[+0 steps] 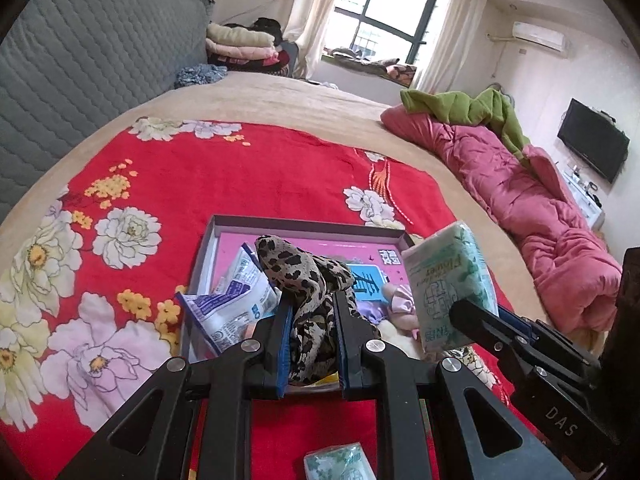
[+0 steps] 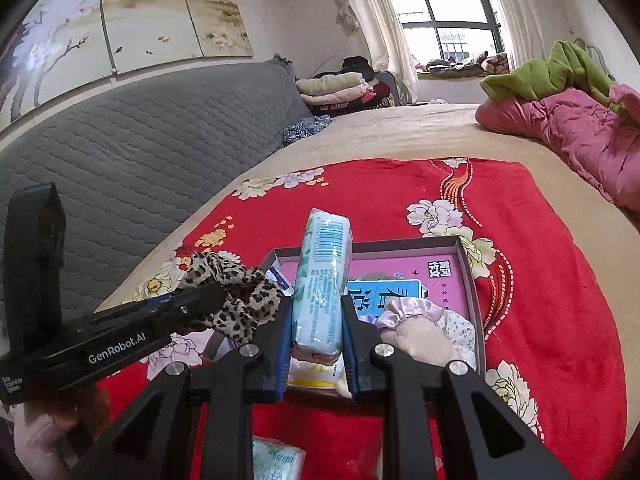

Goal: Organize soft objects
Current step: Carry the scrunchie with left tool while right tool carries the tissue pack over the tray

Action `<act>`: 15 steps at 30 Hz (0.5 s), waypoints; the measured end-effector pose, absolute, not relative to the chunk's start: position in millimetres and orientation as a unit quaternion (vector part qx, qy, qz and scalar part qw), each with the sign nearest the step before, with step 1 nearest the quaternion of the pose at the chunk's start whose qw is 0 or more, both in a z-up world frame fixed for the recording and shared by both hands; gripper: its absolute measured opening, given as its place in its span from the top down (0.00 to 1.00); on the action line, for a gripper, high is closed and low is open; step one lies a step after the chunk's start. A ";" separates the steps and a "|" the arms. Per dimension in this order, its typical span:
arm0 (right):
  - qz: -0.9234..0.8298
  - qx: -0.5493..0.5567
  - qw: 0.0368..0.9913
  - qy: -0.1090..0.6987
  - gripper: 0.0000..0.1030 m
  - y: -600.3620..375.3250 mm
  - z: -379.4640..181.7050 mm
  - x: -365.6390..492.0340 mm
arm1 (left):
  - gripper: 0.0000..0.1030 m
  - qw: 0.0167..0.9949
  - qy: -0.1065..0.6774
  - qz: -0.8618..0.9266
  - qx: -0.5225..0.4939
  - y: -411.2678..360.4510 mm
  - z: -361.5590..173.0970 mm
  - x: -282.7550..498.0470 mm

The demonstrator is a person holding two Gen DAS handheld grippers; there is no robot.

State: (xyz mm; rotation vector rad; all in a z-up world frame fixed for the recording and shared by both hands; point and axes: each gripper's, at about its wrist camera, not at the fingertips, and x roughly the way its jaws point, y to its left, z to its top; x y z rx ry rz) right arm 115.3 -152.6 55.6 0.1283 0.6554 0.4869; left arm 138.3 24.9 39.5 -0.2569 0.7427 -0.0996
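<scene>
In the left wrist view, the left gripper (image 1: 310, 312) is clenched on a leopard-print scrunchie (image 1: 304, 276), the fabric bunched between its blue pads and rising above the fingertips at lower centre of the frame. Behind it sits a shallow grey box (image 1: 224, 222) with a pink printed lining, resting on a red floral blanket (image 1: 200, 176) spread over the bed (image 1: 304, 96). Inside the box, at its left side, lies a white and blue plastic packet (image 1: 236, 300); a pale pink satin scrunchie (image 1: 400, 300) lies toward its right.

At the right of that frame the right gripper (image 1: 464, 312) grasps a pale green tissue pack (image 1: 448, 280), held upright over the box's right edge.

In the right wrist view, the same tissue pack (image 2: 320, 284) stands on end between the right gripper's (image 2: 318, 340) pads, barcode side facing the camera, in the centre of the frame above the near part of the box (image 2: 464, 256). The satin scrunchie (image 2: 412, 308) lies just to its right in the box, beside a small floral fabric piece (image 2: 460, 328).

The left gripper (image 2: 212, 296) enters from the lower left of this frame, holding the leopard scrunchie (image 2: 236, 292) just left of the box. A second green tissue pack (image 2: 276, 458) lies on the blanket (image 2: 540, 280) at the bottom centre. A pink quilt (image 2: 580, 132) with a green garment (image 2: 548, 68) on it lies at the upper right.
</scene>
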 end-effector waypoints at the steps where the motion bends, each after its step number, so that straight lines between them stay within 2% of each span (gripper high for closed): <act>1: 0.236 0.061 0.916 0.320 0.78 -151.9 54.6 117.2 | 0.82 0.921 0.365 -0.050 -0.126 24.6 36.7 141.5; 15: 0.231 0.056 0.904 0.356 0.78 -144.2 28.2 140.7 | 0.82 0.902 0.401 -0.065 -0.142 21.6 -3.5 171.9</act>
